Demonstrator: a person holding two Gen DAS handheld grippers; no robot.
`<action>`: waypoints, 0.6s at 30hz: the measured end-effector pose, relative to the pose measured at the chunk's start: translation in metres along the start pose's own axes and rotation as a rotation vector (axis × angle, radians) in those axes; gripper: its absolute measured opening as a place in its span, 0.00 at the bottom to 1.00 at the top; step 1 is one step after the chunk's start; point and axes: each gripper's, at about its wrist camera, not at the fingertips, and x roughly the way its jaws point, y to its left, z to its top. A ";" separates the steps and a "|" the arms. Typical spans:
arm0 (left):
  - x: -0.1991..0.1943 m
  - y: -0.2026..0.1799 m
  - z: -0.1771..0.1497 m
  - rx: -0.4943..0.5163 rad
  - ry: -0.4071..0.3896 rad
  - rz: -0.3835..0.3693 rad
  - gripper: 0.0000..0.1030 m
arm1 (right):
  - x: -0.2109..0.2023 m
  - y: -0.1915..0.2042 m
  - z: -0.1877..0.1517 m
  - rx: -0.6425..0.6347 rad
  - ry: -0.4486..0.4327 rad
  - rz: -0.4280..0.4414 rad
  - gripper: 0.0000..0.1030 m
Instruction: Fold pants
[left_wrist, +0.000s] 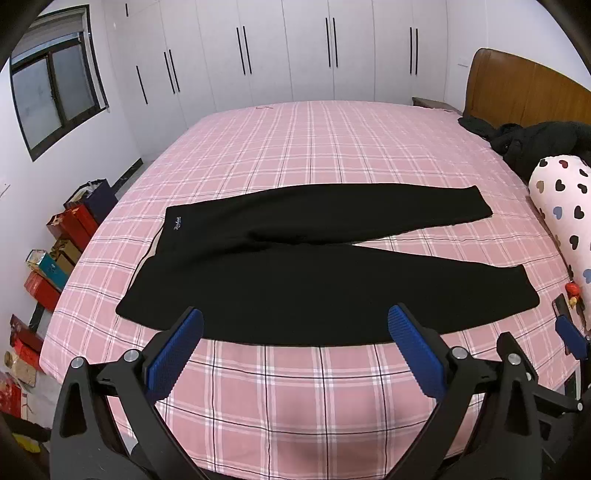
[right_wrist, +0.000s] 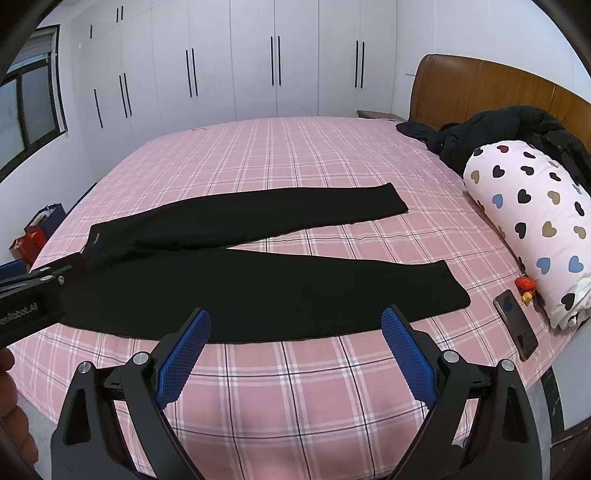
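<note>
Black pants (left_wrist: 295, 280) are spread flat on a pink plaid bed (left_wrist: 295, 387), waistband toward the left, the two legs splayed apart toward the right. No fold is made yet. The left tongs (left_wrist: 295, 332) and right tongs (right_wrist: 295, 328) are both held wide and empty, tilted down just short of the near leg's edge. For a neat first fold, one leg is probably best gripped at waist and hem together, lifted low, and laid edge to edge over the other. A heart-print pillow (right_wrist: 532, 221) and phone (right_wrist: 517, 325) lie well to the right
</note>
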 end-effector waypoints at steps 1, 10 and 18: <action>0.000 0.000 0.000 0.001 0.001 -0.001 0.95 | 0.000 0.000 0.000 -0.002 0.000 -0.001 0.89; 0.002 -0.004 -0.002 0.011 0.007 -0.005 0.95 | 0.000 -0.004 0.001 0.009 0.003 0.000 0.89; 0.002 -0.002 -0.004 0.003 0.014 -0.002 0.95 | -0.002 -0.002 0.002 0.002 0.003 0.003 0.89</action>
